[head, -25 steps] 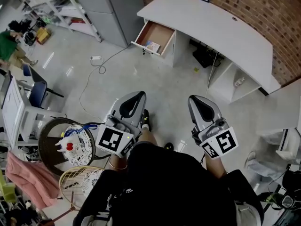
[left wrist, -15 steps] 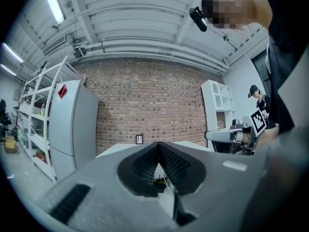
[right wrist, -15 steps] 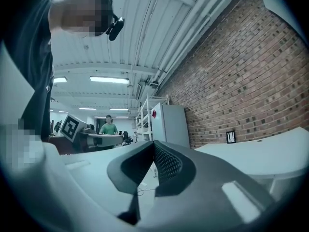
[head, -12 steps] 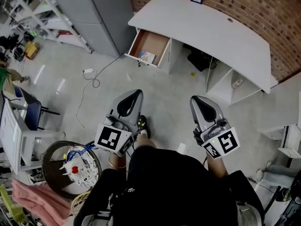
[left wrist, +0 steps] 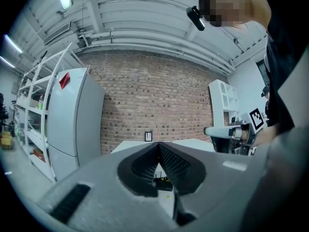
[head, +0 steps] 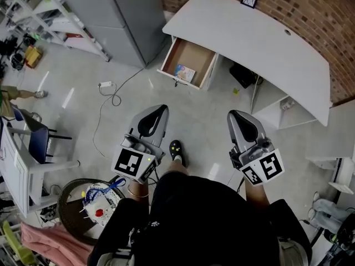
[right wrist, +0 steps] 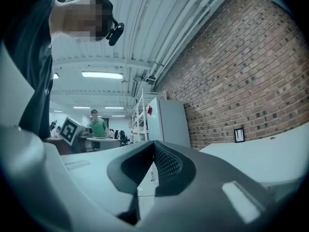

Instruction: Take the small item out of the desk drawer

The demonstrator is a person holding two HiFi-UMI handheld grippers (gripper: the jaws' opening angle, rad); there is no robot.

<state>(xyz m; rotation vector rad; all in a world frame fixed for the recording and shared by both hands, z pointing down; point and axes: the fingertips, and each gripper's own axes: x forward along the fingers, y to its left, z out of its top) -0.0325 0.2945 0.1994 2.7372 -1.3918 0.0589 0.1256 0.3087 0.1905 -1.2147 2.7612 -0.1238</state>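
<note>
A white curved desk [head: 249,43] stands against the brick wall. Its wooden drawer [head: 191,53] is pulled open on the left side. A small colourful item [head: 184,72] lies near the drawer's front. Both grippers are held level at waist height, well short of the drawer. My left gripper [head: 160,108] is shut and holds nothing; in the left gripper view its jaws [left wrist: 158,145] meet at the tip, with the desk top [left wrist: 140,144] ahead. My right gripper [head: 237,114] is also shut and holds nothing, its jaws [right wrist: 154,143] meeting in the right gripper view.
A grey cabinet [head: 130,15] stands left of the desk, a metal rack [head: 50,15] beyond it. A cable with a white adapter [head: 105,85] lies on the floor. A chair [head: 39,143] and a round basket [head: 89,206] are at lower left. A black box [head: 244,73] sits under the desk.
The person has walked toward the desk: the drawer now looks closer, and the basket and racket have slid down and out at lower left. Both grippers stay shut.
</note>
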